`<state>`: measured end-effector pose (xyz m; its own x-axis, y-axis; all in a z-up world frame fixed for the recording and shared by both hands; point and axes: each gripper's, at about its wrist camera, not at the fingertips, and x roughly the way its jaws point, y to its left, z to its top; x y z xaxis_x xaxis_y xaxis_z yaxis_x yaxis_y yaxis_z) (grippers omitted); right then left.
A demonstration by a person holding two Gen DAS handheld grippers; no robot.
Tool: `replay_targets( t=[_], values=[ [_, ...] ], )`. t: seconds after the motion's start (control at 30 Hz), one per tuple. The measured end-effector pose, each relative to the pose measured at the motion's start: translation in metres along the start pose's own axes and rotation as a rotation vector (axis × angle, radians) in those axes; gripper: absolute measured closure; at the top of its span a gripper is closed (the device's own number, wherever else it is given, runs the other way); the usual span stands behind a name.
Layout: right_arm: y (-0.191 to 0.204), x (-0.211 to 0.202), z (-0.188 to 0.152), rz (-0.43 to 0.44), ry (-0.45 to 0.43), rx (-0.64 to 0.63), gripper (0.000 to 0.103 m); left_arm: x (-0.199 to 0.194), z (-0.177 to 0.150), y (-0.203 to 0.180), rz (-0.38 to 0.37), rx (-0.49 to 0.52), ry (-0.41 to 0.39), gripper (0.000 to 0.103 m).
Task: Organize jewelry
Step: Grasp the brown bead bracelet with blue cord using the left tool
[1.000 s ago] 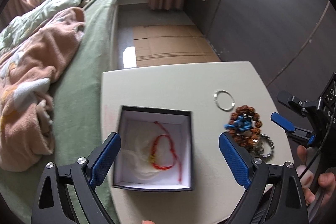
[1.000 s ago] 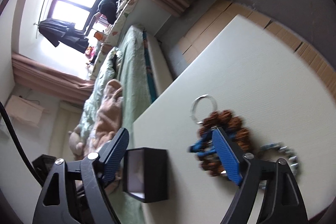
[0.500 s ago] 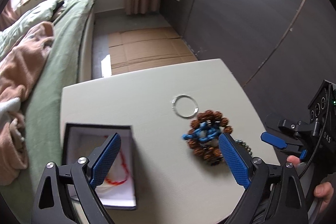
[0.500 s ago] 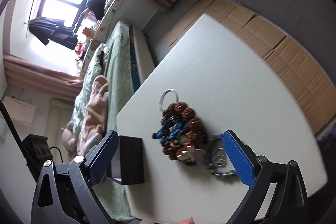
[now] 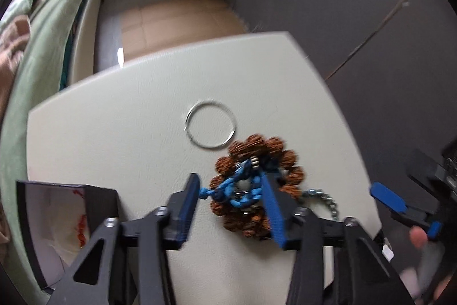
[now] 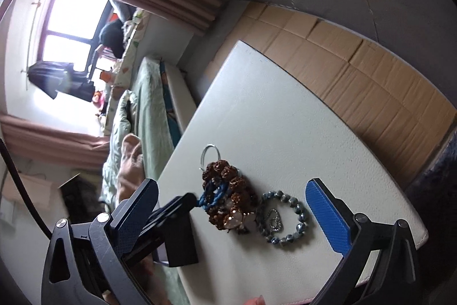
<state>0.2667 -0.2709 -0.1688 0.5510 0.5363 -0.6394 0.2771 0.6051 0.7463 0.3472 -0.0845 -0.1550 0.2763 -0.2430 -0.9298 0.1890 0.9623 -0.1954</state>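
A pale tabletop (image 5: 120,139) stands beside a bed (image 5: 42,27), and the jewelry lies in a small heap toward its near right corner. The left hand-held gripper (image 5: 231,190) points steeply down over that heap with its jaws closing around a blue braided cord bracelet (image 5: 242,187) – the cord sits between the blue pads, though blur hides whether they already press on it. The blue bracelet rests on top of a brown seed-bead bracelet (image 5: 257,150), so it seems the easiest piece to lift first. A thin silver ring (image 5: 211,125) lies just beyond the heap, toward the far edge, touching nothing I can make out. A grey-blue bead bracelet (image 6: 282,216) lies just beside the brown one, with a small chain piece inside its loop.

At the near left edge stands an open black jewelry box (image 5: 100,193) – white lined, a red string bracelet (image 5: 81,227) already inside, likely where the pieces are going.

The right hand-held gripper (image 6: 237,219) hovers spread wide and empty near the heap, perhaps waiting its turn.
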Motion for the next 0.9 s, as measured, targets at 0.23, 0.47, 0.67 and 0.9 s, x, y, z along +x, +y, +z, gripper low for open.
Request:
replay_targets(
  t=[0.23,0.47,0.67,0.9],
  values=[
    [-0.002,0.022,-0.003,0.083,0.133,0.064,0.0,0.008,-0.002,-0.007,0.044,0.026,0.029,0.093],
    [-0.006,0.024,-0.003,0.047,0.139,0.078,0.0,-0.022,-0.005,-0.017,0.038,0.058,0.001,0.093],
    [0.002,0.019,-0.006,0.048,0.122,0.041,0.0,-0.05,-0.012,-0.001,-0.057,-0.021,-0.069,0.093],
    [0.019,0.03,-0.019,0.013,0.144,-0.068,0.024,-0.086,-0.024,0.024,-0.157,-0.109,-0.179,0.093]
  ],
)
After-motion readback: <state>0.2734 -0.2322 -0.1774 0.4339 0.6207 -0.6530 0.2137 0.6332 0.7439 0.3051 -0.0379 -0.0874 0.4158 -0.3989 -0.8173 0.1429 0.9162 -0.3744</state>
